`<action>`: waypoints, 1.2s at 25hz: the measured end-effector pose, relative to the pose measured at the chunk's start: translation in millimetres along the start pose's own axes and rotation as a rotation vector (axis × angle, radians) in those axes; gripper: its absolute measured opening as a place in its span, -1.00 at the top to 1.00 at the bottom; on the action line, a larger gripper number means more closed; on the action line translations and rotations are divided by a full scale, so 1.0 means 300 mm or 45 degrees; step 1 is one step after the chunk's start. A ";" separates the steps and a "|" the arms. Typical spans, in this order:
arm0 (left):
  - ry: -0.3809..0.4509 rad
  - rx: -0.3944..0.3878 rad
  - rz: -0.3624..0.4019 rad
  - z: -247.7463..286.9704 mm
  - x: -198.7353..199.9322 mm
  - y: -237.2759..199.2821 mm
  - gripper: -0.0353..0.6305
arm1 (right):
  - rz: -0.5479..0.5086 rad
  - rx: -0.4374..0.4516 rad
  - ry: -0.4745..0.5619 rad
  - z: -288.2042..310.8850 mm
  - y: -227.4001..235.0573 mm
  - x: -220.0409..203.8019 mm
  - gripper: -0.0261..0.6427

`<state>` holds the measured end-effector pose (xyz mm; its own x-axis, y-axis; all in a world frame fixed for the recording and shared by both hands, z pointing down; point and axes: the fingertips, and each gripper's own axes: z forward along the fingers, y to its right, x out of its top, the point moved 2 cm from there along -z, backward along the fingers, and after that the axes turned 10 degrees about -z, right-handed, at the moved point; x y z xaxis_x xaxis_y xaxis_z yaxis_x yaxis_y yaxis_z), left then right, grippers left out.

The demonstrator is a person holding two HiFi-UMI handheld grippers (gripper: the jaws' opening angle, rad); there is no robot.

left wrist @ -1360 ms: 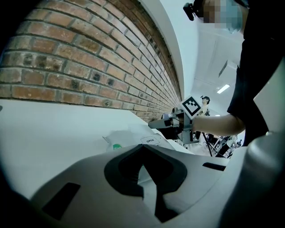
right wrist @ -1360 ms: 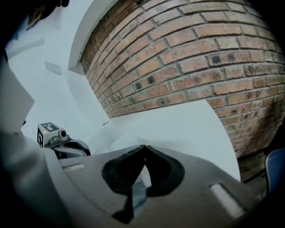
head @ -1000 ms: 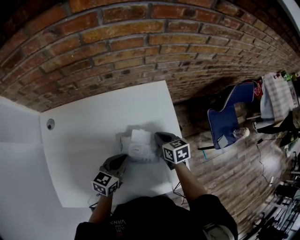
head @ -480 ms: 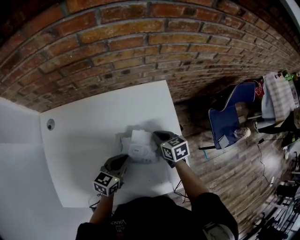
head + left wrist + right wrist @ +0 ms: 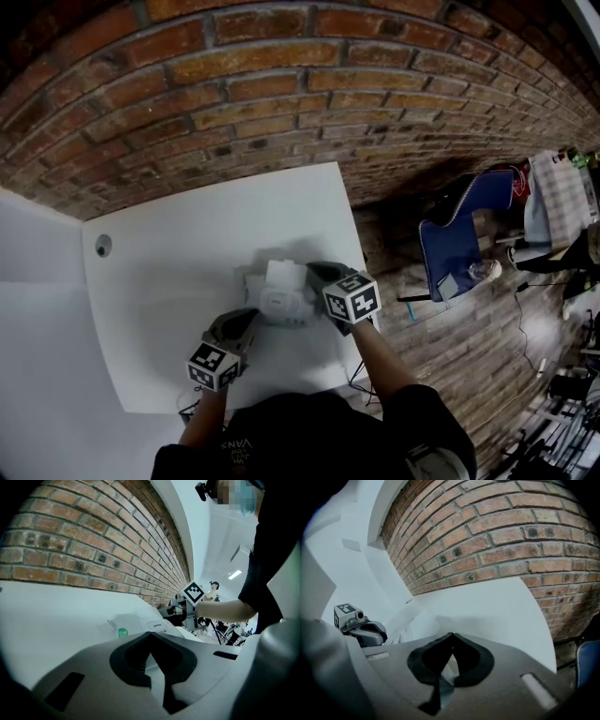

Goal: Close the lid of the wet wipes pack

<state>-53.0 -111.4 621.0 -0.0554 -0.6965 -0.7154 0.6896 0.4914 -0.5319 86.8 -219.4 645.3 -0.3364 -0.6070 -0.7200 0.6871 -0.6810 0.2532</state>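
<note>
The white wet wipes pack (image 5: 281, 298) lies near the front right of the white table (image 5: 187, 253). A white flap stands up at its far side, and I cannot tell how the lid sits. In the left gripper view the pack (image 5: 140, 629) shows a green logo and an "OPEN" label (image 5: 157, 625) on top. My left gripper (image 5: 249, 319) is shut, its tips at the pack's near left corner. My right gripper (image 5: 315, 275) is shut too, its tips against the pack's right end. The jaws meet at the tip in both gripper views, left (image 5: 150, 634) and right (image 5: 451, 635).
A brick wall (image 5: 281, 103) runs behind the table. The table's right edge (image 5: 352, 234) drops to a wooden floor with a blue chair (image 5: 459, 234). A small round hole (image 5: 102, 247) sits at the table's far left. More white surface lies left of the pack.
Hardly anything differs. Both grippers stay at the pack's ends, with only a slight shift of the view.
</note>
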 end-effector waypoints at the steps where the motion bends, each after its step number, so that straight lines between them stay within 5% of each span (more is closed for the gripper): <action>1: 0.001 -0.003 0.000 0.000 0.002 0.001 0.89 | 0.000 0.001 0.010 -0.004 -0.004 0.006 0.93; 13: -0.015 -0.041 0.027 -0.009 0.009 0.014 0.89 | -0.107 0.042 0.177 -0.057 -0.070 0.066 0.93; 30: -0.023 -0.091 0.049 -0.022 0.013 0.029 0.89 | -0.149 0.069 0.212 -0.094 -0.199 0.095 0.93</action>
<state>-51.9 -106.5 610.5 -0.0165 -0.6857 -0.7277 0.6378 0.5533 -0.5358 54.2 -184.4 591.6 -0.2979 -0.4497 -0.8420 0.6124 -0.7667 0.1928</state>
